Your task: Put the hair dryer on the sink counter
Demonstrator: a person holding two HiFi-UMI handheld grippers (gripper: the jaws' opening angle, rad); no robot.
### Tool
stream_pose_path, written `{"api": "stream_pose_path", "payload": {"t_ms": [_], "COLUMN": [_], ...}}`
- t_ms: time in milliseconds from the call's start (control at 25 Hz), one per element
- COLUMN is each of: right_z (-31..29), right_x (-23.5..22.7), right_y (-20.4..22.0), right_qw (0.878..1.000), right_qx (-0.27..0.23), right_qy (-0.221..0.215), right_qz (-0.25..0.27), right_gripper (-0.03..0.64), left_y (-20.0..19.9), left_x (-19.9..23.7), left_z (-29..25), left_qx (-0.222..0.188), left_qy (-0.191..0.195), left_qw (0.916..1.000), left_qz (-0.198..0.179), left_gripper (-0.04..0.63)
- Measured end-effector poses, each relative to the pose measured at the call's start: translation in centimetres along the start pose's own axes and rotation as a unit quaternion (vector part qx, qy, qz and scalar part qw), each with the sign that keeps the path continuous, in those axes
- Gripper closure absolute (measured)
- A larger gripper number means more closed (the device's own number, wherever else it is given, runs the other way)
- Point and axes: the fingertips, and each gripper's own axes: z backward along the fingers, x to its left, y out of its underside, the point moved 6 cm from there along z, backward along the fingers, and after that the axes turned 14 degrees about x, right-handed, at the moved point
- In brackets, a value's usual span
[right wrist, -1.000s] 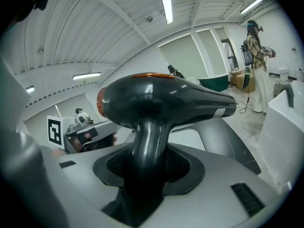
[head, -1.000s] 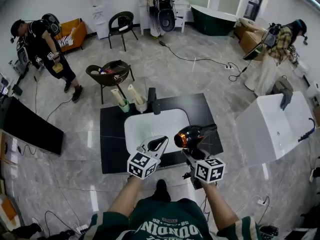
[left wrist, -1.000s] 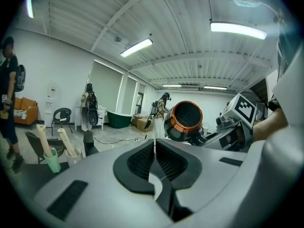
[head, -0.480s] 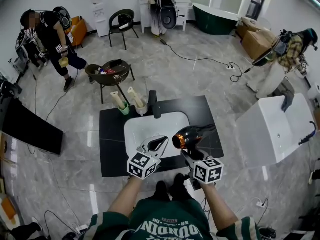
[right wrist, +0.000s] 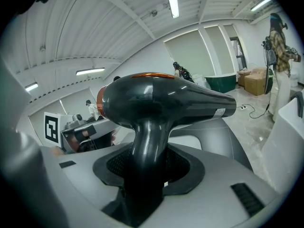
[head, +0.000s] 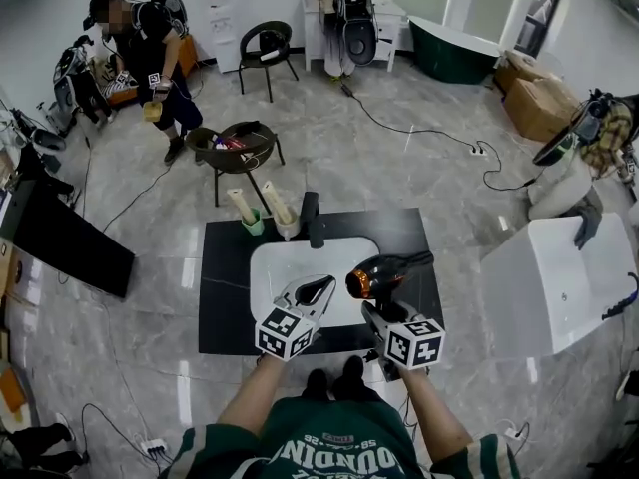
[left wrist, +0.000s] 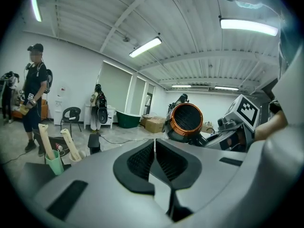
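Observation:
A black hair dryer with an orange ring at its back hangs in the air over the right side of the black sink counter. My right gripper is shut on its handle, with the barrel lying across above the jaws. My left gripper hovers over the front of the white basin, its pads shut together with nothing between them. In the left gripper view the hair dryer shows its orange-ringed back end.
A black faucet and two cups holding pale brushes stand at the counter's back edge. A dark chair sits beyond. A white bathtub is at the right. People stand at the far left and far right. Cables cross the floor.
Both grippers and the hair dryer hold nearly the same place over the counter. The head view has shifted a little, and the person at the far left has walked to the right.

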Motion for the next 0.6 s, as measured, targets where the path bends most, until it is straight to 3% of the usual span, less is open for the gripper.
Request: {"api": "stream_pose_path", "payload": {"t_ms": [600], "right_z": [0.1], "right_x": [-5.1], "right_y": [-2.3], "right_qw": [1.000], "right_qx": [0.010], "right_qy": [-0.019], "right_qz": [0.022], "right_gripper": [0.417], "left_y": [-1.2], "left_x": [-1.1], "left_z": [-4.5], "left_qx": [-0.001], "left_qy": [-0.035], "left_qw": [0.9991], "left_qz": [0.023], "left_gripper": [0.574]}}
